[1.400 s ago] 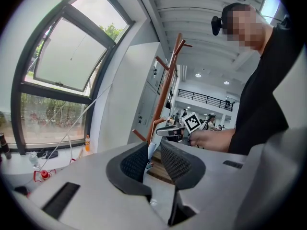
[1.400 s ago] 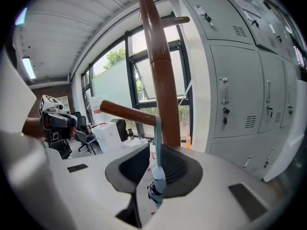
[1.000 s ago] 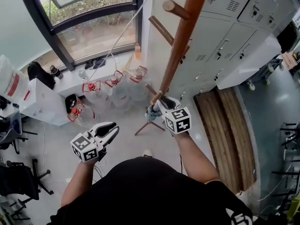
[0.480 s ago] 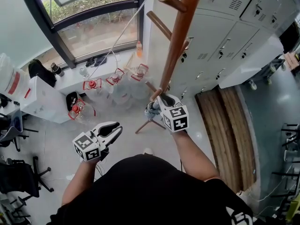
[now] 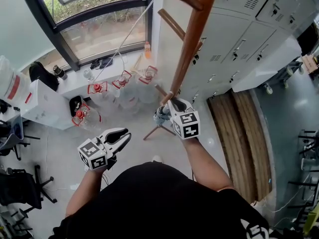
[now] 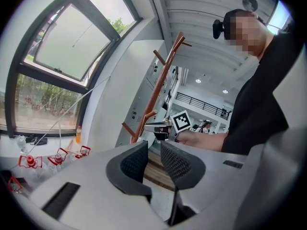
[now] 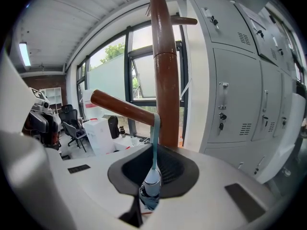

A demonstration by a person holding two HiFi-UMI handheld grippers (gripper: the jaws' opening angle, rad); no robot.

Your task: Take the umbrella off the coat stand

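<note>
right gripper [image 7: 152, 176]: clamped on umbrella [image 7: 150, 189]
umbrella: strap [image 7: 155, 143] hangs on low peg [image 7: 125, 109] of stand [image 5: 192, 39]
left gripper [image 6: 153, 159]: jaws slightly apart, empty
jugs [image 5: 122, 91]: far left by window, contents unclear

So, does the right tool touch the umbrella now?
Touching. The right gripper view shows the right tool shut on the folded umbrella, whose strap hangs from the peg.

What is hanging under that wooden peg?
A folded umbrella hangs from the peg by a pale blue strap, held in the jaws of the right gripper. Its lower part is hidden by them.
</note>
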